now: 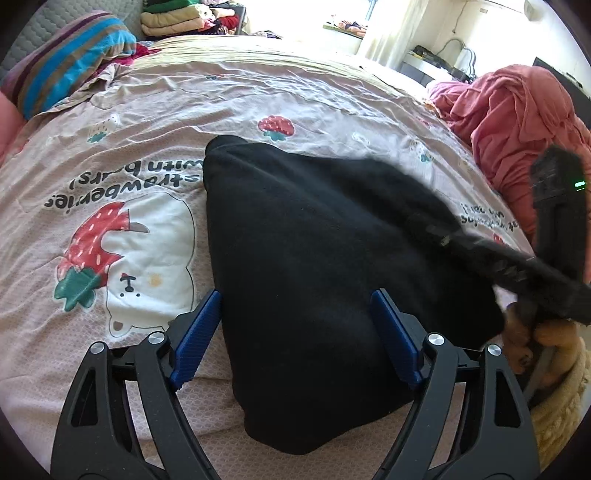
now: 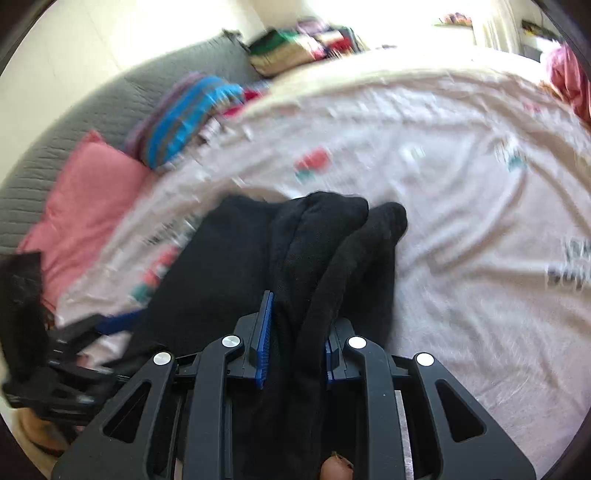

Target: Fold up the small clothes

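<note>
A black garment (image 1: 314,258) lies partly folded on the pink strawberry-print bedsheet (image 1: 110,155). My left gripper (image 1: 297,297) is open, its blue pads (image 1: 199,332) standing wide on either side of the garment's near end without pressing it. In the right wrist view my right gripper (image 2: 297,343) is shut on a bunched fold of the black garment (image 2: 325,251), which hangs forward between the jaws. The right gripper's body (image 1: 557,206) shows blurred at the right edge of the left wrist view, trailing black cloth.
A striped pillow (image 1: 70,62) and a pink pillow (image 2: 88,192) lie at the grey headboard (image 2: 92,110). A pink-red heap of clothes (image 1: 524,122) sits at the far right. Folded clothes (image 1: 177,22) are stacked behind the bed. A hand (image 1: 546,332) holds the right gripper.
</note>
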Motion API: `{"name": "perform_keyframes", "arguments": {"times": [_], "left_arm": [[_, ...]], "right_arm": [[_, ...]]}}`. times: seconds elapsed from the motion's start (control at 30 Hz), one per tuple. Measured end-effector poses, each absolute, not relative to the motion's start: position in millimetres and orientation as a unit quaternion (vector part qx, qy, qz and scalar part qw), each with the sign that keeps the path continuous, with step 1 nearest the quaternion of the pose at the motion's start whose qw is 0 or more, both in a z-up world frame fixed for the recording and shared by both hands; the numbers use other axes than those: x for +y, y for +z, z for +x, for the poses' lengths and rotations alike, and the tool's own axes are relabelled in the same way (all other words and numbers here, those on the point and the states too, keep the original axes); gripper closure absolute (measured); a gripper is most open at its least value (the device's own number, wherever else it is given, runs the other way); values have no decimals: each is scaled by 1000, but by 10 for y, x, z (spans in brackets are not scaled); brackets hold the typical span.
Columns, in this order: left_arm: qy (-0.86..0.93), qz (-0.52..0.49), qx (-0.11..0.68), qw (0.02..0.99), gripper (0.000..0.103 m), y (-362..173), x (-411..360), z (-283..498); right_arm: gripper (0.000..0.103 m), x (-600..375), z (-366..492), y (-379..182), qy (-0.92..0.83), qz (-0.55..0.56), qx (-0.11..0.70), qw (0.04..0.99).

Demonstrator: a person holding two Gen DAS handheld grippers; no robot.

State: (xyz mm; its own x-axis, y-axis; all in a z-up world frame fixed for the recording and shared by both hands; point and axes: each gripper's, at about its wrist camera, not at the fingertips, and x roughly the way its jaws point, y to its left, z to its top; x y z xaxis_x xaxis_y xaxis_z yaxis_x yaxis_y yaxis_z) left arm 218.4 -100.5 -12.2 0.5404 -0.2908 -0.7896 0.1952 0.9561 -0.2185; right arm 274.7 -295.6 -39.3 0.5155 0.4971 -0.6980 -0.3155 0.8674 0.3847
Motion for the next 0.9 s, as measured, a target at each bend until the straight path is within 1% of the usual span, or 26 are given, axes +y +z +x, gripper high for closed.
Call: {"name": "perform_keyframes", "arguments": {"times": [0.17, 0.2, 0.3, 0.37, 0.47, 0.53, 0.6, 0.67, 0.77, 0.83, 0.9], "left_arm": [[-139, -50, 458, 876, 27, -139, -1029, 2154], [-139, -52, 459, 876, 27, -138, -1026, 2152], [-140, -60, 460, 875, 27, -139, -1006, 2145], [-141, -63, 460, 874, 27, -140, -993, 2132], [-141, -69, 460, 874, 27, -138, -979, 2116], [-141, -71, 460, 874, 26, -132, -975, 2106], [-142, -71, 459, 874, 26, -125, -973, 2100], [-142, -72, 460, 874, 26, -124, -970, 2098], [-142, -74, 458, 875, 24, -110, -954, 2073], [-141, -73, 456, 876, 23, -93, -943, 2050], [-141, -72, 454, 877, 23, -78, -930, 2032]], "right_arm": [[77, -3083, 2664, -554, 213, 141, 435, 863], [72, -3085, 2647, -547, 205, 137, 434, 867], [67, -3035, 2566, -495, 180, 106, 425, 881], [66, -2994, 2548, -459, 171, 95, 422, 885], [60, -2966, 2503, -425, 157, 81, 419, 891], [59, -2954, 2464, -406, 154, 71, 415, 894], [50, -2970, 2436, -408, 145, 68, 418, 894], [50, -2990, 2422, -415, 142, 72, 419, 894], [39, -3066, 2390, -410, 135, 89, 422, 892], [38, -3109, 2356, -390, 136, 94, 420, 893], [27, -3138, 2319, -366, 132, 96, 417, 894]]}}
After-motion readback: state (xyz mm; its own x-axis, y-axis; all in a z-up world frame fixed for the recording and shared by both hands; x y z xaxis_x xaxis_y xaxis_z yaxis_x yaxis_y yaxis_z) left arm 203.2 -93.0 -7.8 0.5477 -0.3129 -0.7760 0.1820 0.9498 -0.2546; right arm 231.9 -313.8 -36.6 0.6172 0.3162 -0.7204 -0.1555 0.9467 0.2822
